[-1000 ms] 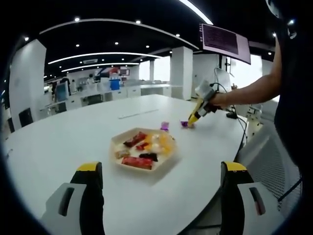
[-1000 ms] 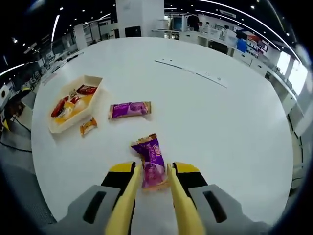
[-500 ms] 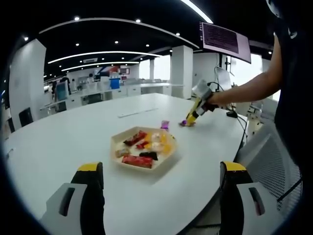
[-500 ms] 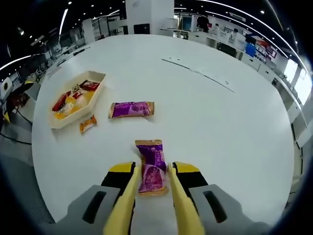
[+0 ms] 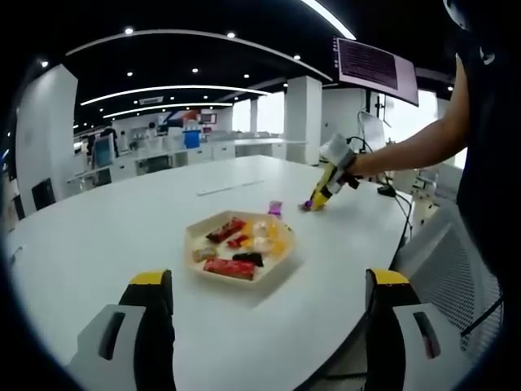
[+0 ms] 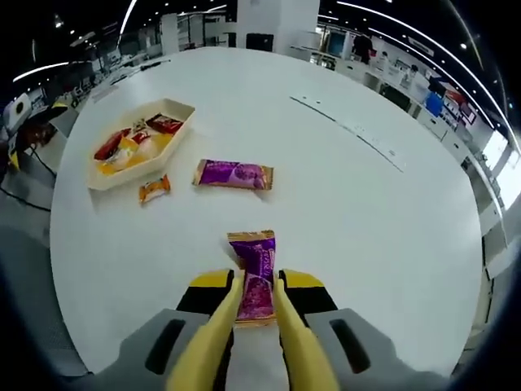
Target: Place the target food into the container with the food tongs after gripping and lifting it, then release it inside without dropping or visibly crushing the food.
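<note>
Tongs (image 6: 255,303) now raised with purple snack packet (image 6: 255,274), glossy, uncrushed, orange-edged

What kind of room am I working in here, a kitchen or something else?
Not a kitchen; it looks like an open-plan office or lab floor. The work happens on a large white oval table, with desks and workstations in the background, a wall screen overhead and curved strip ceiling lights.

A wide white table (image 6: 391,236) carries a tray of snacks (image 6: 140,143) at far left, a small orange packet (image 6: 154,189) beside it, and a purple packet (image 6: 234,174) lying flat mid-table.
</note>
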